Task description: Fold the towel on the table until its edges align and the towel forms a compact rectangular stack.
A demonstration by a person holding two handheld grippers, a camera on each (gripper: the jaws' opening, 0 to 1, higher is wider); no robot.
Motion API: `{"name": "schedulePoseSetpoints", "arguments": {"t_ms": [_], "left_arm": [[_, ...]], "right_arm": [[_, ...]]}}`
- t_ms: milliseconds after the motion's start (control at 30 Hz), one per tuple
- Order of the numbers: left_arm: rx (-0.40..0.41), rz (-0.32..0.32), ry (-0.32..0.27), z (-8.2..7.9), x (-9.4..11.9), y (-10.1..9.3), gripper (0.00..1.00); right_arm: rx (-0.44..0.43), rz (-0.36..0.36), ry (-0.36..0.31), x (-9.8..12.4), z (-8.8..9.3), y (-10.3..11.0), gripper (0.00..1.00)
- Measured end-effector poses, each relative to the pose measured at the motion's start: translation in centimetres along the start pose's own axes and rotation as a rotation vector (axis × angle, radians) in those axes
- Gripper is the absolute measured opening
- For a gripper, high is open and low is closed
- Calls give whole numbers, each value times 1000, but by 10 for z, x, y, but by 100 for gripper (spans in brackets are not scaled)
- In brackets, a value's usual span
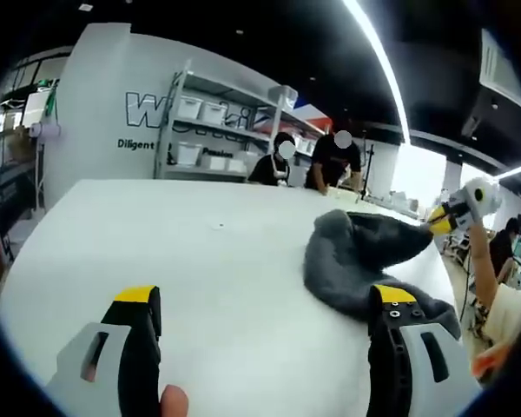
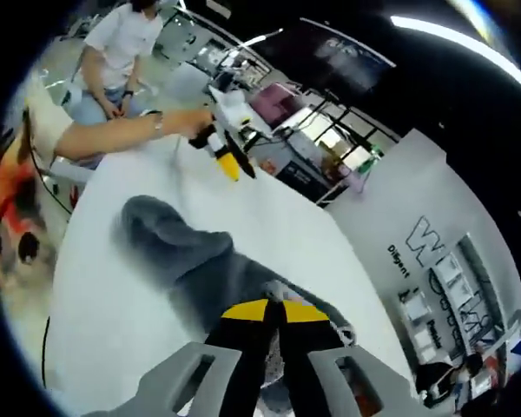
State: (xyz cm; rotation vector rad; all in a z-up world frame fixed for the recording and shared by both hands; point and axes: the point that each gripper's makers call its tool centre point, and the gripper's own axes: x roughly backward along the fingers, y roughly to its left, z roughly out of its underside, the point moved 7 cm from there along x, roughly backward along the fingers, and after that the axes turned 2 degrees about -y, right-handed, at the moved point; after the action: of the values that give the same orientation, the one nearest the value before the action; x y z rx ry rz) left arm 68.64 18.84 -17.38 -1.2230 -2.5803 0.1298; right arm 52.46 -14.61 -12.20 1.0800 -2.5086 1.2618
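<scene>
A crumpled grey towel [image 1: 356,256] lies on the white table [image 1: 156,234], right of centre in the left gripper view. My left gripper [image 1: 265,295] is open with nothing between its yellow-tipped jaws; its right jaw stands at the towel's near edge. My right gripper [image 1: 440,220] comes in from the right, shut on a stretched corner of the towel. In the right gripper view, my right gripper [image 2: 273,311] is shut on the towel [image 2: 178,243], which trails away across the table [image 2: 295,221]. Past the towel, a hand holds the left gripper [image 2: 228,159] above the table.
Metal shelves with white bins [image 1: 208,122] stand behind the table by a lettered wall. Two people [image 1: 330,161] stand at the far edge. A seated person in a white shirt [image 2: 122,48] is off the table's side. The table's edge [image 2: 65,287] runs close to the towel.
</scene>
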Motion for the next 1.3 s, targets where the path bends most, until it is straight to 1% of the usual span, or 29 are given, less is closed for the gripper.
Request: {"name": "schedulePoseSetpoints", "arguments": {"t_ms": [33,67,100,167,267,333,433,467,633,767,833,900,967,1033,1100,1133,1200,1300], "left_arm": [[3,1,4,3,-1,-3,98],[5,0,8,5,-2,-5,98],[6,-1,12,6,-2,-6,98],[6,-3,20,9,-3,-8,98],[6,-5,21,12,-1,-14,98],[5,-6,21,13,-1,-15,98],[5,-10,25,15,0,-16,98],[7,-10,26,12,-1,-12,97],[11,-10,27,12,-1,-11,97],[11,-12,29,13,0,-12,97],[12,-12,30,10,0,-6,97],[14,-12,31,10,0,-6,97],[16,-11,32,8,-1,-1,97],[16,-10,33,8,-1,-1,97],[17,-11,35,10,-1,-5,97],[17,-11,36,11,-1,-5,97],[17,-10,40,11,-1,-5,97],[13,-9,43,12,0,-5,97]], "right_arm": [[-36,-25,-18,-2,4,7,0],[-45,-34,-22,-2,6,9,0],[-89,-80,-37,-5,13,19,0],[-117,-110,-38,-9,21,27,1],[-174,-163,-22,-18,33,38,1],[-199,-187,-10,-22,38,43,1],[-205,-212,15,-27,43,54,1],[-202,-217,22,-29,45,55,1],[-233,-239,34,-33,50,64,3],[-239,-250,63,-39,55,75,3],[-247,-257,67,-40,56,78,4],[-259,-269,64,-40,56,82,6],[-268,-273,54,-39,55,84,6],[-276,-249,24,-34,52,82,6],[-290,-239,0,-30,50,80,8],[-311,-229,-28,-27,48,78,10],[-353,-219,-66,-21,47,75,18],[-383,-194,-95,-13,48,69,25]]}}
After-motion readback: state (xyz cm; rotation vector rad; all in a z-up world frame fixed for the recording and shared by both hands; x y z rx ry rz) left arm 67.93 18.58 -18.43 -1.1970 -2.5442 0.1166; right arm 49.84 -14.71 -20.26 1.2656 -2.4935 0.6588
